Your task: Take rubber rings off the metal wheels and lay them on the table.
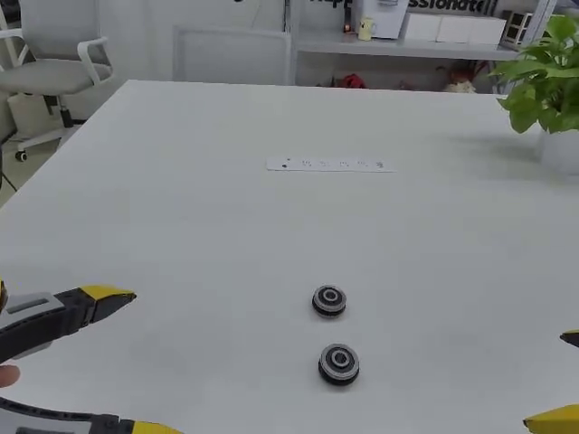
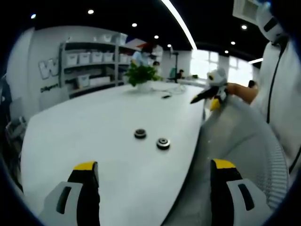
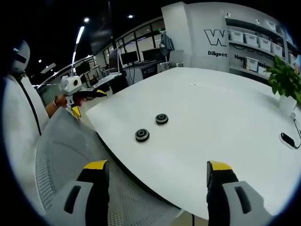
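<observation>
In the head view, a white office chair [image 1: 45, 63] stands in the upper left of the frame, past the big white desk [image 1: 271, 226]. In the lower left is the grey left gripper [image 1: 149, 362] with yellow-tipped fingers [image 1: 107, 294]. The fingers are wide apart and hold nothing. In the middle, a bit low, two small round metal wheels sit on the desk. They are the far wheel [image 1: 329, 301] and the near wheel [image 1: 339, 363], close together but not touching. Each one has a black rubber ring around it. Higher up in the middle lies a flat white socket strip [image 1: 330, 165]. A green leafy plant [image 1: 543, 81] is in the upper right. The yellow-tipped right gripper [image 1: 556, 380] peeks in at the lower right corner. Its fingers are apart too, with nothing between them.

In the left gripper view, the left gripper [image 2: 154, 165] has its fingers [image 2: 85, 165] wide apart at the bottom. The far wheel [image 2: 140, 133] and the near wheel [image 2: 163, 143] lie in the middle of the frame. The right gripper [image 2: 204, 101] is in the upper right.

In the right gripper view, the left gripper [image 3: 91, 101] is in the upper left. The near wheel [image 3: 142, 135] and the far wheel [image 3: 162, 119] sit in the middle. The right gripper [image 3: 157, 165] has its fingers [image 3: 218, 165] apart at the bottom. The plant [image 3: 284, 77] is at the right edge.
</observation>
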Available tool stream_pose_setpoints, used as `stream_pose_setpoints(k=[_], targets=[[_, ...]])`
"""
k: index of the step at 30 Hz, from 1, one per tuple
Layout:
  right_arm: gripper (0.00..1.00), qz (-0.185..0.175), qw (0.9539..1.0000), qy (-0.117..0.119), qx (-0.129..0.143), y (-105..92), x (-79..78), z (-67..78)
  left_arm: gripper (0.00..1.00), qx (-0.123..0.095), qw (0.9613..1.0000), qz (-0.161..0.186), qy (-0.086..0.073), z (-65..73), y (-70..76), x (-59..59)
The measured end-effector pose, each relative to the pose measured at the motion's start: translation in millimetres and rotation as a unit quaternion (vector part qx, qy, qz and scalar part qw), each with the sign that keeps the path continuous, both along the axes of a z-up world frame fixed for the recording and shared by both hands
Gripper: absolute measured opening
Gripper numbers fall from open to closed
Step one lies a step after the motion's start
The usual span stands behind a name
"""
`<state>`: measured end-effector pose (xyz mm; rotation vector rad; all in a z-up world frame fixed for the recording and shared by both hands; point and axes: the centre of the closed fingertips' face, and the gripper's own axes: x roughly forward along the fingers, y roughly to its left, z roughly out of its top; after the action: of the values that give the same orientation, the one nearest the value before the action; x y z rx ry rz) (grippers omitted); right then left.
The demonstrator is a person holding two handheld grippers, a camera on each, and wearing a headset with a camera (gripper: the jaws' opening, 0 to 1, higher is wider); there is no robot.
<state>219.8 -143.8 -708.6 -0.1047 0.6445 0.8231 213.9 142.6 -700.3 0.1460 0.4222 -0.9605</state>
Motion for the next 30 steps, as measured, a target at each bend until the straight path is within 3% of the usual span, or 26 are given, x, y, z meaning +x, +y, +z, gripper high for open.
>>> stream_pose_setpoints(k=[21, 30], targets=[[0.81, 0.021, 0.9995, -0.025, -0.003, 2.1, 3.7, 25.0, 1.00, 0.002, 0.9997, -0.010, -0.023, 23.2, -6.3, -2.1], [0.81, 0.029, 0.9992, -0.027, -0.007, 0.3, 4.6, 26.7, 1.00, 0.004, 0.9995, -0.012, -0.030, 28.3, -6.3, -1.3]])
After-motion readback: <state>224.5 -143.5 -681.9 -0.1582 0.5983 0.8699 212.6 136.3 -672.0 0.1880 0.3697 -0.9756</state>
